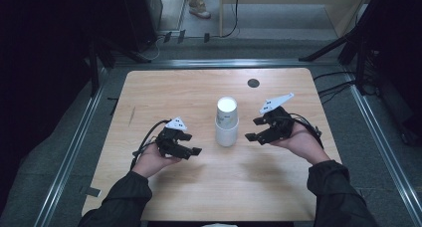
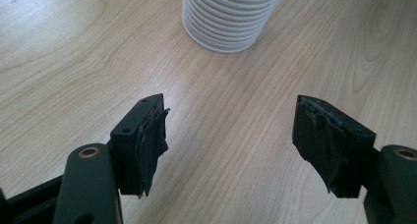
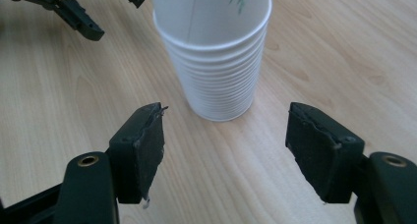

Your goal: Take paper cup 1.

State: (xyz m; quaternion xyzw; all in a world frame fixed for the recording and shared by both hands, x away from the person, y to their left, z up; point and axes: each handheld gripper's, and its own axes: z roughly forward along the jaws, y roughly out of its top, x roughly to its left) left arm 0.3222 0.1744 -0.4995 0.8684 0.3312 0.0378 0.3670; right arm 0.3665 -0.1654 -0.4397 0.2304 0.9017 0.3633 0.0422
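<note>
A stack of white ribbed paper cups (image 1: 227,121) stood upside down mid-way across the pale wooden table (image 1: 164,87) — between both tools, so either could reach it. The left gripper (image 1: 191,144) and right gripper (image 1: 254,129) flanked it, jaws wide and empty — apparently ready to take a cup.

One stack of paper cups (image 1: 227,122) stands on one wooden table (image 1: 164,92); the number of nested cups cannot be counted. Two grippers flank the stack: the left gripper (image 1: 193,144) and the right gripper (image 1: 251,129). One dark round disc (image 1: 253,83) lies beyond the stack.
</note>
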